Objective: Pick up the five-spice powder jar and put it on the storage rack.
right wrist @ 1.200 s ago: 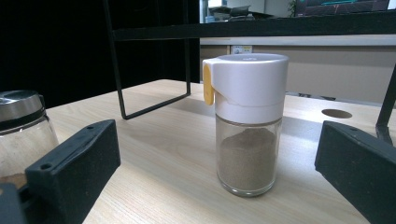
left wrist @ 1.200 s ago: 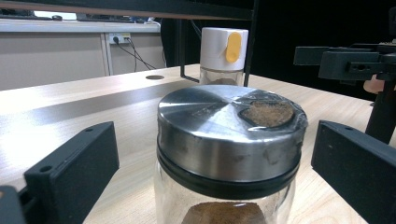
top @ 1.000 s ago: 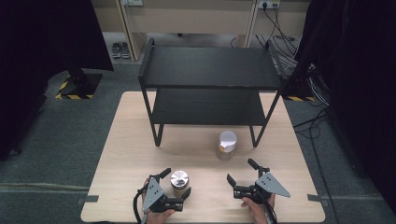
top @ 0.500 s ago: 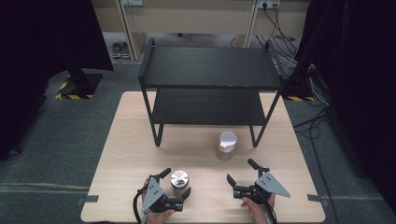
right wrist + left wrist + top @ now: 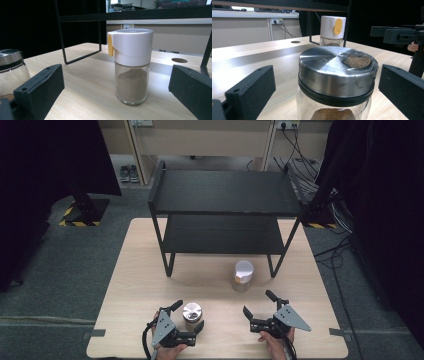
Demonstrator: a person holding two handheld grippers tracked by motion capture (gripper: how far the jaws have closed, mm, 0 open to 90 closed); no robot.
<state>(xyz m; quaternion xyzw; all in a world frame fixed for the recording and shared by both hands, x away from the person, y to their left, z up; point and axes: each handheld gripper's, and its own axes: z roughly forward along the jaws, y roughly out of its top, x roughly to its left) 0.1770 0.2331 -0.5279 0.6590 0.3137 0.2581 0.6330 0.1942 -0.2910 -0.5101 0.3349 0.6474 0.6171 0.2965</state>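
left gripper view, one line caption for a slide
Open left tool straddles a steel-lidded glass jar, with a white-capped shaker behind.

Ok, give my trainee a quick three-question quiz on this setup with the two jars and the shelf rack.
1. True or false: the left tool is clamped shut on the steel-lidded jar.
2. Which container stands nearer the black shelf rack: A) the steel-lidded jar, B) the white-capped shaker?
3. Fill in: the tab on the shaker's white cap is ____ in colour.

Key:
1. False: in the left gripper view its jaws stand open either side of the jar, with gaps showing.
2. B: it stands on the table just in front of the rack's right legs.
3. Yellow-orange.
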